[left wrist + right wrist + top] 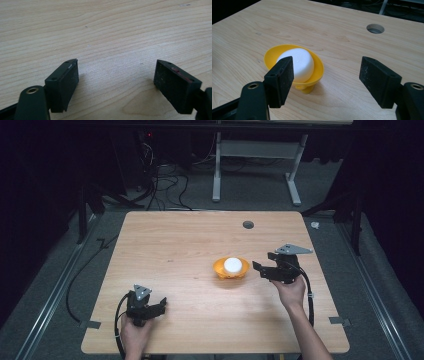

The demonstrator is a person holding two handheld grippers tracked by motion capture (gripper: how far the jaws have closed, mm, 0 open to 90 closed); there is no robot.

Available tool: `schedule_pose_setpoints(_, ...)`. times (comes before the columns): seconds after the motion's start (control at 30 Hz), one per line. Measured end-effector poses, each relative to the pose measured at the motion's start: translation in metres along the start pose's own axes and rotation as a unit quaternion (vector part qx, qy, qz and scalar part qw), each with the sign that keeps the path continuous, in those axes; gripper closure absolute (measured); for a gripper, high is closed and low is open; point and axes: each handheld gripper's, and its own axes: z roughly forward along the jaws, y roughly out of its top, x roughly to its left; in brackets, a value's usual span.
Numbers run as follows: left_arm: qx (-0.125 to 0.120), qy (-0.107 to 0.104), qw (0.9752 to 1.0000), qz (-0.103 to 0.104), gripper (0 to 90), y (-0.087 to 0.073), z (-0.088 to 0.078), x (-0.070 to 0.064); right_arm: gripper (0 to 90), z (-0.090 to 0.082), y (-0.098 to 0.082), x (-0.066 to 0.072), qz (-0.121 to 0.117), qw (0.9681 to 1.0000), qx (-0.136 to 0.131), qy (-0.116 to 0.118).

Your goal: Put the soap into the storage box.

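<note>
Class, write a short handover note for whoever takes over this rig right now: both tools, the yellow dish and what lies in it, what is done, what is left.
Left tool: open, holding nothing, low over bare wood at the near left of the table.
Right tool: open, holding nothing, just right of the yellow dish, not touching it.
The dish stands upright right of the table's centre; the white soap bar lies in it.
Done: nothing gripped yet.
Left: probably close the right tool on the dish or soap.

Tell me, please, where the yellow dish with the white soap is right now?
In the high view the yellow dish sits right of the table's centre, holding the white soap, just left of the open right gripper and nearer than the round hole.
</note>
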Motion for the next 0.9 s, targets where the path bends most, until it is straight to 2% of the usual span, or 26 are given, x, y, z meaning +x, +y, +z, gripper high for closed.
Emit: schedule_pose_setpoints(0.9,0.000,0.000,1.0000,0.000,20.6,0.000,0.000,0.000,28.5,-0.036,-0.017,-0.010,0.009,0.9997,-0.020,-0.015)
